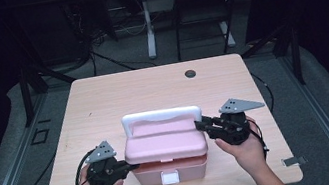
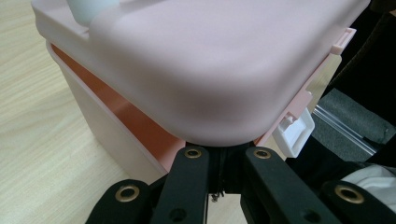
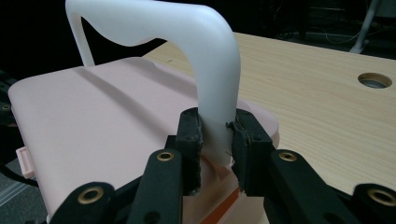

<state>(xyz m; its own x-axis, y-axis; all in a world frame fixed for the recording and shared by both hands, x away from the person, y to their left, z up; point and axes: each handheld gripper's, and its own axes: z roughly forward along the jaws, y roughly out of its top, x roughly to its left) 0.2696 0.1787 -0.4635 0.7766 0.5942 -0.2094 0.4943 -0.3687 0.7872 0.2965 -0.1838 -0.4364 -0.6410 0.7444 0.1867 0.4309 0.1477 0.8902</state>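
A pink box sits near the table's front edge, its lid lifted a little off the base, with a white handle standing up along the far side. My left gripper is at the box's left end. In the left gripper view its jaws are together, their tips tucked under the lid at its corner, above the base. My right gripper is at the handle's right end. In the right gripper view it is shut on the handle near its foot.
A white latch hangs on the box's front face, also seen beside the left jaws. The wooden table has a round cable hole near its far edge. Desk legs and cables stand on the floor beyond.
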